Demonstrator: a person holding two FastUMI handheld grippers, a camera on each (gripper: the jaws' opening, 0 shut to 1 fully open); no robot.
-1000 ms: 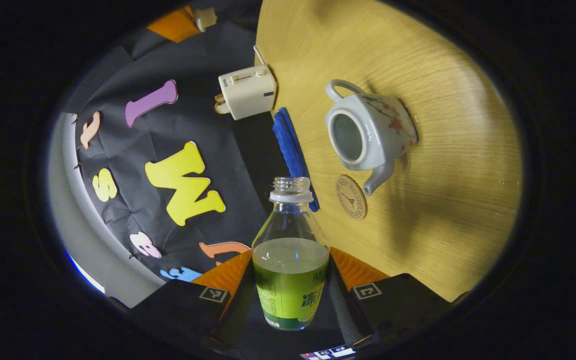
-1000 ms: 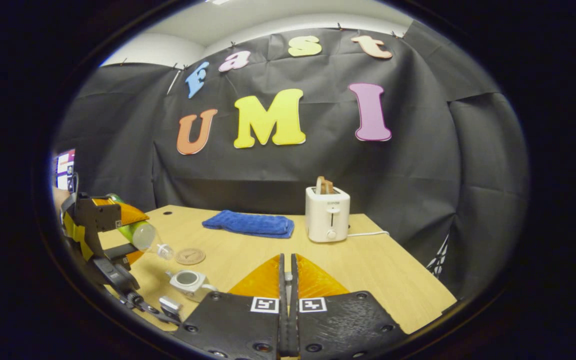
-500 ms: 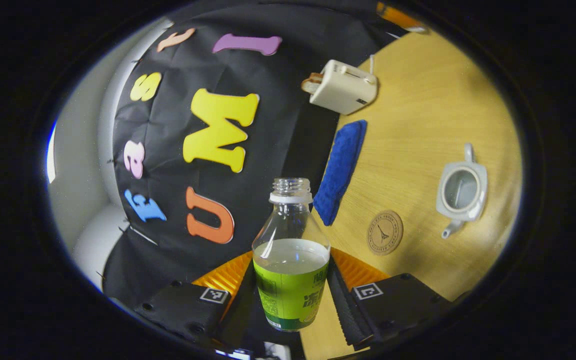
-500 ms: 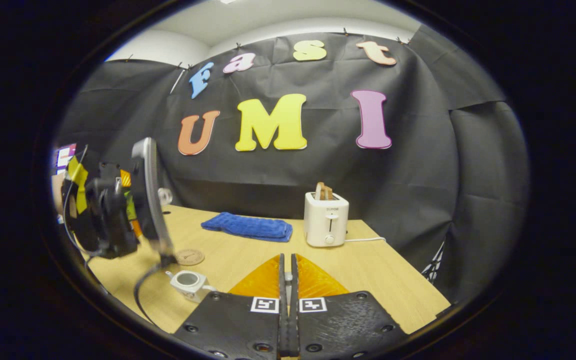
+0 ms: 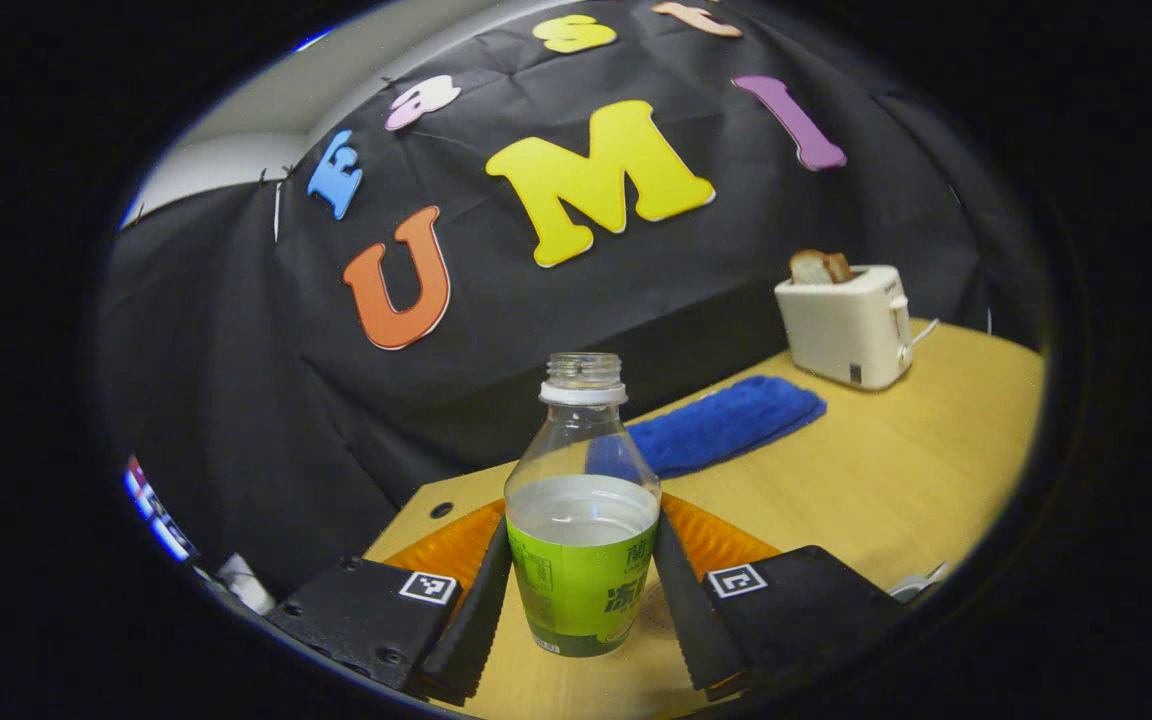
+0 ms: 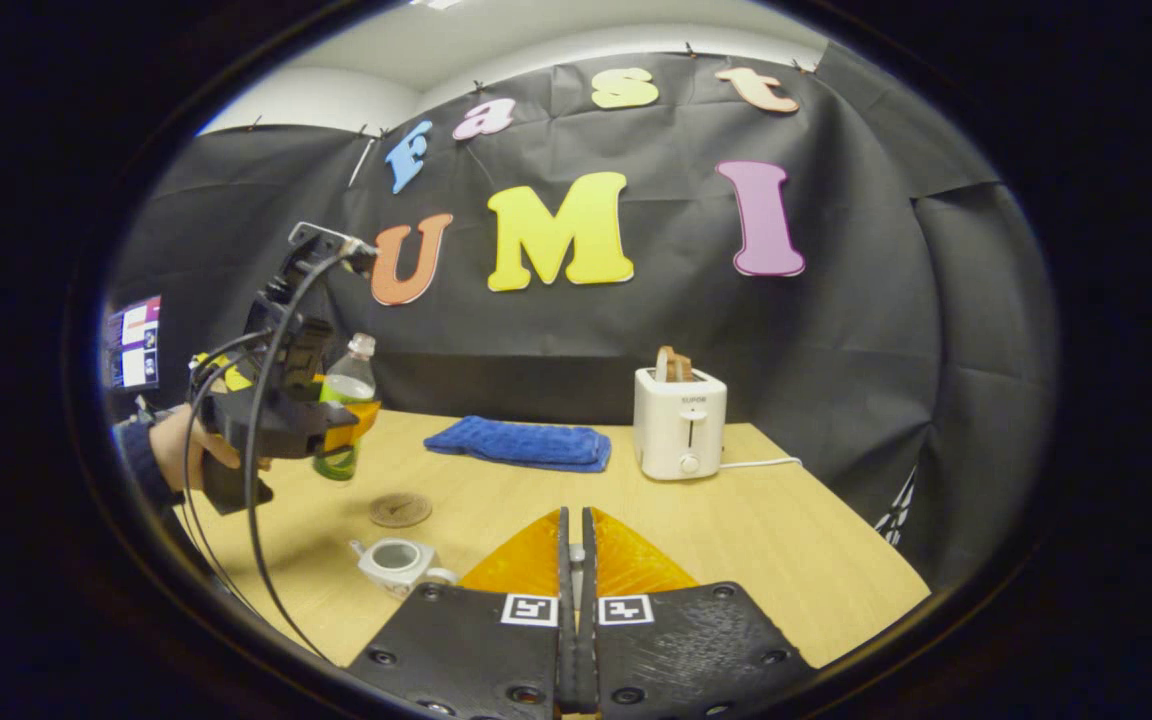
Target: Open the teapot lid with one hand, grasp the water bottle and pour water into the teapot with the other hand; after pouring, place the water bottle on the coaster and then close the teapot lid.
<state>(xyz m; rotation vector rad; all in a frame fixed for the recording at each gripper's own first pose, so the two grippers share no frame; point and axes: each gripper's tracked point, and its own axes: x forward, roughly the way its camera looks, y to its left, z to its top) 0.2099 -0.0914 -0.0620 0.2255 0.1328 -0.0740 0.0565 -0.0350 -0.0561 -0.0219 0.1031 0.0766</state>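
Note:
An uncapped clear water bottle [image 5: 581, 590] with a green label stands upright, partly full, and my left gripper [image 5: 582, 530] is shut on its label. In the right gripper view the left gripper [image 6: 336, 432] and a hand hold the bottle [image 6: 348, 384] above the table, behind the round coaster [image 6: 400, 509]. The white teapot [image 6: 396, 562] sits lidless in front of the coaster. My right gripper [image 6: 576, 520] is shut to the right of the teapot. A small pale piece, seemingly the lid's knob, is pinched in its slit; the lid itself is hidden.
A white toaster [image 6: 680, 436] with bread stands at the back of the wooden table [image 6: 796, 540], its cord trailing right. A folded blue cloth [image 6: 521, 443] lies to its left. The toaster [image 5: 844, 325] and the cloth [image 5: 726, 424] are also in the left gripper view.
My left gripper has swung the bottle from tilted over the teapot back to upright and carried it away to behind the coaster. The right gripper stays shut and has barely moved.

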